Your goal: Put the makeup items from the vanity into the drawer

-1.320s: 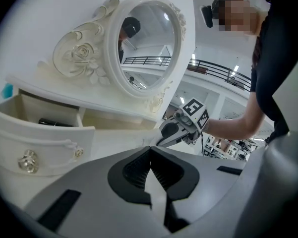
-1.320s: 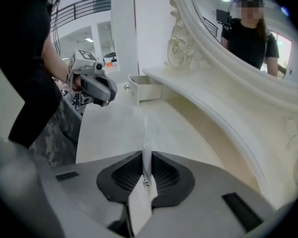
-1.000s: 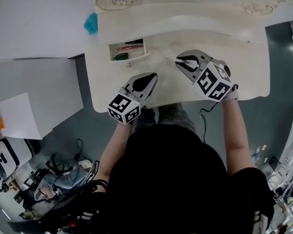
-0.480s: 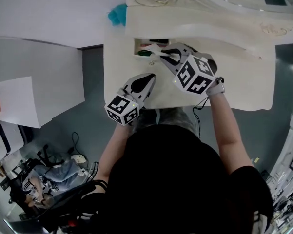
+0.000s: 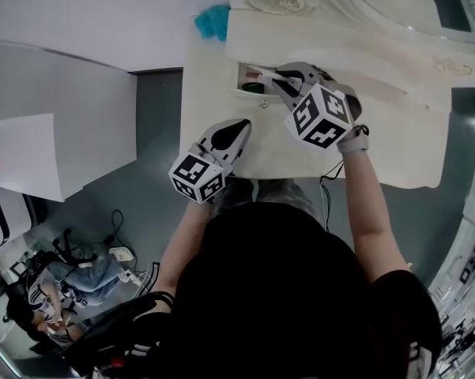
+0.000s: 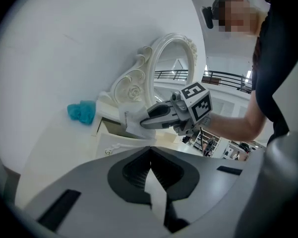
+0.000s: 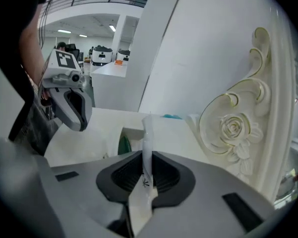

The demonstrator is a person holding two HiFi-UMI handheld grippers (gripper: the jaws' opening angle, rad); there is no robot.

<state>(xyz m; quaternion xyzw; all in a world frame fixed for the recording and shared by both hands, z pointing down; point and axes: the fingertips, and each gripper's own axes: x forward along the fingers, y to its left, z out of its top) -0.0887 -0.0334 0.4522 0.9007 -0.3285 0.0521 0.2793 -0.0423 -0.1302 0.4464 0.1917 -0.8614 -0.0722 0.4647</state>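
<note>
Head view: a second ago the right gripper point(image 5: 278, 80) hung over bare vanity point(image 5: 395, 133) top at three o'clock of the drawer point(image 5: 246, 92); now its tips are over that one open drawer, while the left gripper point(image 5: 242, 125) has kept its place at six o'clock of it, and one teal lump point(image 5: 213, 22) lies at eleven o'clock. Left gripper view: its two jaws are together with nothing between them; ahead, at twelve o'clock, the right gripper holds one white sachet point(image 6: 132, 122) above the drawer. Right gripper view: both jaws are pressed on the sachet, seen edge-on, and one green item point(image 7: 124, 145) lies in the drawer at eleven o'clock.
</note>
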